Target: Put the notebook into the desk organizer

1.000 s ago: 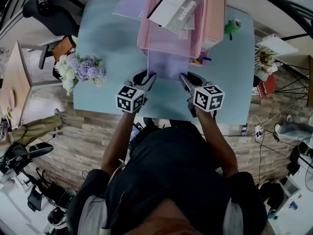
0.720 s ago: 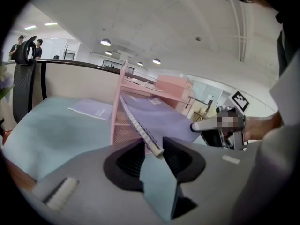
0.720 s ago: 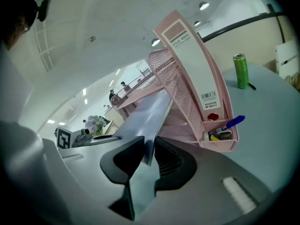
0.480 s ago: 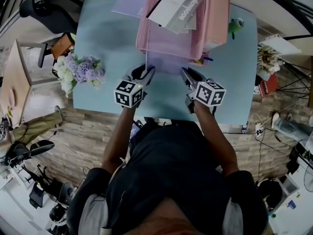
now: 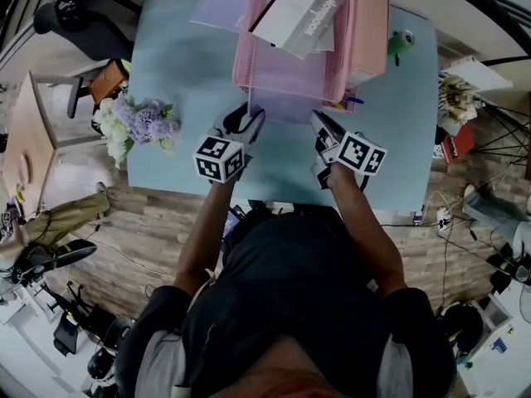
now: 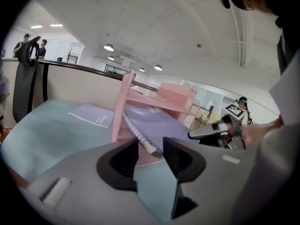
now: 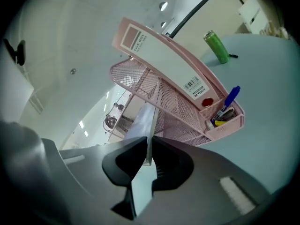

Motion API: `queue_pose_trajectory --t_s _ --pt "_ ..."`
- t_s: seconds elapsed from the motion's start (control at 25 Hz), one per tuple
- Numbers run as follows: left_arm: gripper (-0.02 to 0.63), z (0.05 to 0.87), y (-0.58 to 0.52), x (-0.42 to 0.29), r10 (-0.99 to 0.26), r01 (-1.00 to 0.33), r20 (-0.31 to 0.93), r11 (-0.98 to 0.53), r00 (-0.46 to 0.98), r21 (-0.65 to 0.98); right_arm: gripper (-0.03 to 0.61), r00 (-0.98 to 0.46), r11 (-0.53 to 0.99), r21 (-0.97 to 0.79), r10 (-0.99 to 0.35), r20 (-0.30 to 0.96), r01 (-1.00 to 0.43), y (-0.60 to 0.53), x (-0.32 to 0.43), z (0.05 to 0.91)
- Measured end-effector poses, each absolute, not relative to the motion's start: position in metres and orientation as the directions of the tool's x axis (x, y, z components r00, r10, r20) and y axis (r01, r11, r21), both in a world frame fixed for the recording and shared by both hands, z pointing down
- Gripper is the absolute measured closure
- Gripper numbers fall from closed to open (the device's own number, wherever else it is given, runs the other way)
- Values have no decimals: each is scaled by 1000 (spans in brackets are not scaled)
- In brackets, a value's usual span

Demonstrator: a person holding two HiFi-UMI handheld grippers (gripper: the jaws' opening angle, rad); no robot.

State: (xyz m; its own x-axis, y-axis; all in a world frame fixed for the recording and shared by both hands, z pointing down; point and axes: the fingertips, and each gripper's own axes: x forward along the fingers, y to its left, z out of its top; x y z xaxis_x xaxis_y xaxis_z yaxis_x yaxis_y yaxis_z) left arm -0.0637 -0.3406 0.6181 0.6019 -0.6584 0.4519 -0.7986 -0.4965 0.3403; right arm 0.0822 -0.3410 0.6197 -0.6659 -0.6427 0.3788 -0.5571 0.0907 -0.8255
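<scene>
A lavender spiral notebook (image 5: 286, 106) lies flat with its far part inside the bottom tray of the pink mesh desk organizer (image 5: 286, 66). My left gripper (image 5: 249, 116) holds the near left corner, the spiral binding (image 6: 140, 136) pinched between its narrow jaws. My right gripper (image 5: 319, 119) is closing tight on the thin right edge of the notebook (image 7: 148, 125), the pads pressing on it. In the left gripper view the notebook (image 6: 161, 124) runs under the organizer's pink post (image 6: 119, 108). The organizer (image 7: 180, 104) rises just ahead in the right gripper view.
A white book (image 5: 299, 15) lies on the organizer's top tray and a pink box file (image 5: 370, 25) stands at its right, with pens (image 5: 349, 100) in a side cup. A green bottle (image 5: 397, 43), a flower bunch (image 5: 137, 119) and a lavender booklet (image 5: 219, 7) sit on the blue table (image 5: 178, 65).
Both grippers have moved away from me toward the organizer, and the notebook has slid farther into the bottom tray, so less of it shows.
</scene>
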Motion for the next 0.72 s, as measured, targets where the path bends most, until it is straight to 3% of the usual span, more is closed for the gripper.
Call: queue_pose_trajectory --t_s 0.52,0.72 --pt "431 587 -315 -83 -690 -795 396 -538 606 281 543 -628 16 -856 -687 366 -517 -351 89 617" --pt "431 574 -294 -99 -702 -796 375 -544 606 267 540 -608 52 -838 -712 351 -543 -352 90 611"
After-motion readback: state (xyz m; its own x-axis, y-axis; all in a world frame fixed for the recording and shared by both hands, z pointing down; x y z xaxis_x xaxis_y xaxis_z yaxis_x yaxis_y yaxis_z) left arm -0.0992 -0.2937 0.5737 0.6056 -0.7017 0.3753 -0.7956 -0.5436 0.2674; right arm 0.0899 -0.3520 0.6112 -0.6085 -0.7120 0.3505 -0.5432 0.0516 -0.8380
